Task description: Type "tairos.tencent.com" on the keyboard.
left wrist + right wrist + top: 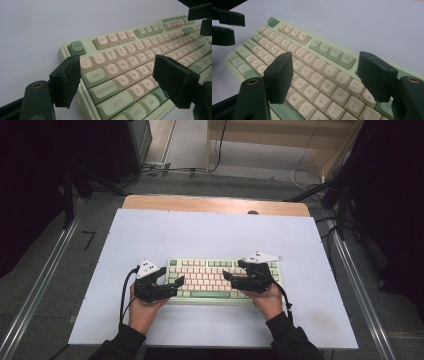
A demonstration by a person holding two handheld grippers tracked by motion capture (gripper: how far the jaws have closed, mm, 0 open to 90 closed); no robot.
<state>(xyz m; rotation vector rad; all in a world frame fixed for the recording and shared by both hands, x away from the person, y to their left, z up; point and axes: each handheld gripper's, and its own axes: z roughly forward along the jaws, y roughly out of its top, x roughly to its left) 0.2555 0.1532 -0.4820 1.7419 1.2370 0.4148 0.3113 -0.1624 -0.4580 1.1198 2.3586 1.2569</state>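
Observation:
A pale green keyboard (210, 277) with cream keys lies on the white board (210, 235), near its front middle. My left gripper (172, 281) is at the keyboard's left end, pointing right. In the left gripper view it (117, 72) stands open, its jaws wide apart above the Tab, Caps Lock and letter keys of the keyboard (120, 62), with nothing between them. My right gripper (232, 270) hovers over the keyboard's right half, pointing left. In the right gripper view it (324, 65) is open over the letter keys of the keyboard (312, 75), holding nothing.
The white board rests on a wooden table (215, 204) whose far edge shows behind it. Metal rails (357, 285) run along both sides. Cables (165, 170) lie on the grey floor beyond. Each gripper view shows the other gripper's black jaws (200, 17) (224, 27) farther off.

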